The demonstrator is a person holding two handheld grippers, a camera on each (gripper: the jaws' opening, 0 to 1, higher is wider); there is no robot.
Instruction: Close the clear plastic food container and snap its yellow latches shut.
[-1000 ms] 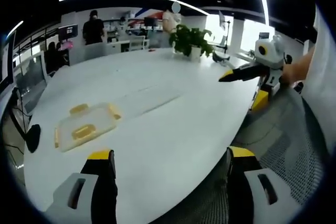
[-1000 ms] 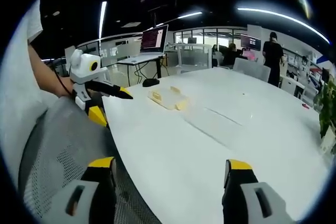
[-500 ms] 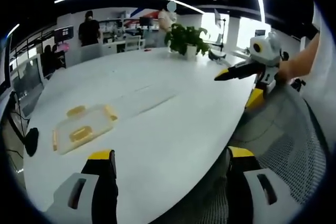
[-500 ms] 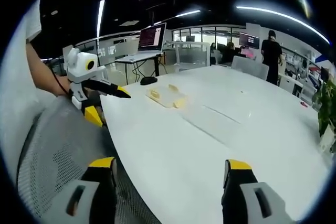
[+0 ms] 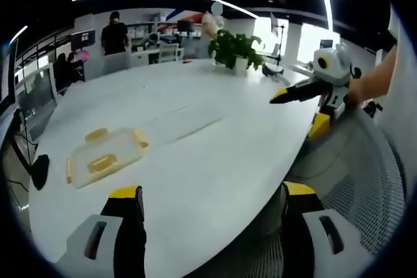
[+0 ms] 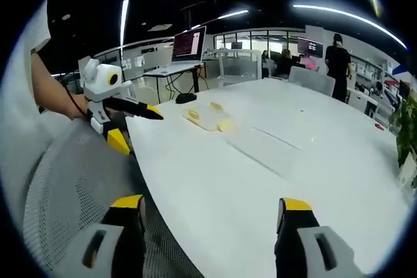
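Note:
The clear plastic food container (image 5: 104,155) with yellow latches lies flat on the white table (image 5: 215,154), to the left of and beyond my left gripper (image 5: 210,192). That gripper hovers over the table's near edge, jaws wide apart and empty. In the right gripper view the container (image 6: 207,116) sits far off near the table's far left side. My right gripper (image 6: 210,203) is open and empty above the table edge. Each gripper appears in the other's view, held in a hand: the right gripper (image 5: 277,97) at the right, the left gripper (image 6: 156,115) at the left.
A grey mesh chair (image 5: 365,180) sits at the table edge below both grippers. A potted plant (image 5: 236,49) stands at the table's far end. A laptop (image 6: 189,47) is on a desk behind the container. People stand in the background.
Both views have shifted slightly with the hands. The container has not moved and both grippers have stayed open.

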